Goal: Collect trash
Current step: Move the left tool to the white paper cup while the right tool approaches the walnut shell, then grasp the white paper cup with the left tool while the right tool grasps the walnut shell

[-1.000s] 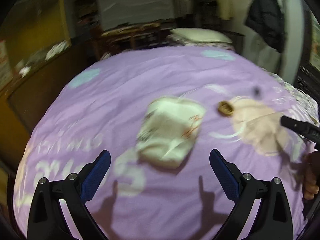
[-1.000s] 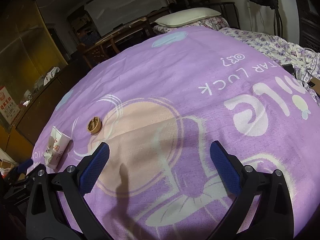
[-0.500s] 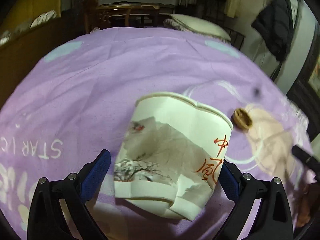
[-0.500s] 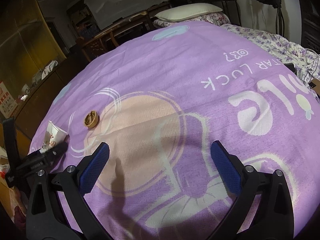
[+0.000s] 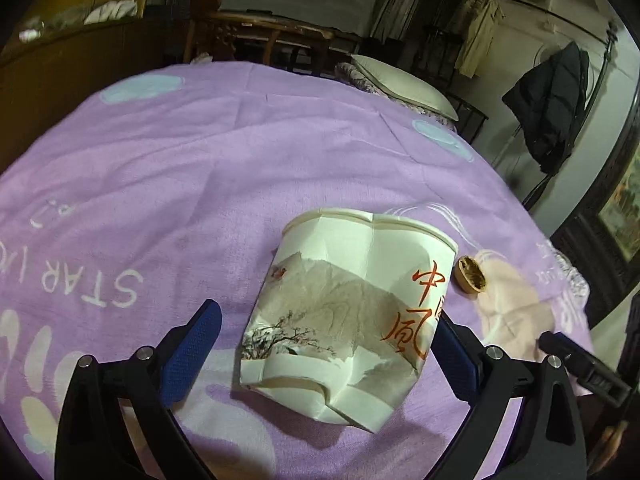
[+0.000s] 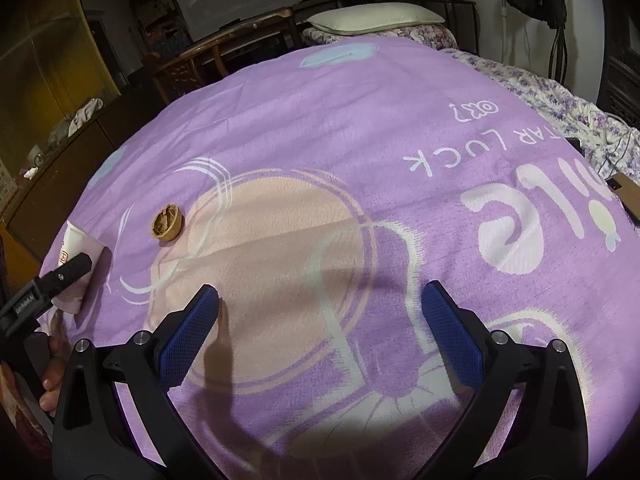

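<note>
A crushed white paper cup (image 5: 348, 320) with red characters and a landscape print lies on its side on the purple blanket (image 5: 200, 168). My left gripper (image 5: 325, 314) is open around it; the right finger touches the cup's side, while the left finger stands apart. A brown walnut shell half (image 5: 470, 274) sits just right of the cup's rim. In the right wrist view the cup (image 6: 78, 244) and shell (image 6: 167, 222) lie at the far left. My right gripper (image 6: 322, 292) is open above the blanket's peach circle, holding nothing.
A pillow (image 5: 400, 80) lies at the bed's head, with wooden furniture (image 5: 260, 40) behind it and a dark jacket (image 5: 552, 96) hanging at the right. A brown flat box (image 6: 626, 192) and cables lie on the bed's right edge. A hand (image 6: 52, 392) holds the left gripper.
My left gripper has moved forward onto the cup, which now lies between its open fingers. The right gripper has barely shifted.
</note>
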Motion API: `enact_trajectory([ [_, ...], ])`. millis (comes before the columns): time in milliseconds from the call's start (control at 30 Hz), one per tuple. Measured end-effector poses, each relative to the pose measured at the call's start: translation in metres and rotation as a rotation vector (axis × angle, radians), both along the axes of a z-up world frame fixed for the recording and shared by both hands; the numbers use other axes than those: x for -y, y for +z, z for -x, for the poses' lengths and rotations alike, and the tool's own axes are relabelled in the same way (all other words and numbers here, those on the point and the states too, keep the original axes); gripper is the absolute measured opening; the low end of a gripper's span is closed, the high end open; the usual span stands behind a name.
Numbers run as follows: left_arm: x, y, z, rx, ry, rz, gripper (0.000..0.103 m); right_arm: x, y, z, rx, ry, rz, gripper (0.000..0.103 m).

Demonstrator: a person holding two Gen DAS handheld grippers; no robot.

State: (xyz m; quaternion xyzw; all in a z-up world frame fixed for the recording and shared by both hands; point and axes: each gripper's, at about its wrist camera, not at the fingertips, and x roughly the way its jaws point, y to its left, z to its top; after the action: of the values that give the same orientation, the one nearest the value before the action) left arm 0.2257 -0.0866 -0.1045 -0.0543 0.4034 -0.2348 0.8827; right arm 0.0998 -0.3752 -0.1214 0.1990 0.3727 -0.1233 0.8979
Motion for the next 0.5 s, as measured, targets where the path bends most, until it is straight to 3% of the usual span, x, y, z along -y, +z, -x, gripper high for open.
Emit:
enact_trajectory([
  [100, 0.002, 0.002, 0.002, 0.001, -0.036, 0.027, 0.097, -0.001, 0.000, 0.000, -0.006, 0.000, 0.009, 0.097],
  [233, 0.016, 0.003, 0.008, 0.015, -0.108, -0.001, 0.097, -0.003, -0.001, 0.000, -0.018, 0.000, 0.025, 0.097],
  [467, 0.013, 0.002, 0.002, 0.006, -0.063, 0.016, 0.097, -0.005, 0.000, -0.002, -0.023, -0.001, 0.030, 0.098],
  [500, 0.011, 0.002, 0.001, 0.007, -0.056, 0.020, 0.090, -0.005, 0.000, -0.001, -0.023, -0.001, 0.030, 0.097],
])
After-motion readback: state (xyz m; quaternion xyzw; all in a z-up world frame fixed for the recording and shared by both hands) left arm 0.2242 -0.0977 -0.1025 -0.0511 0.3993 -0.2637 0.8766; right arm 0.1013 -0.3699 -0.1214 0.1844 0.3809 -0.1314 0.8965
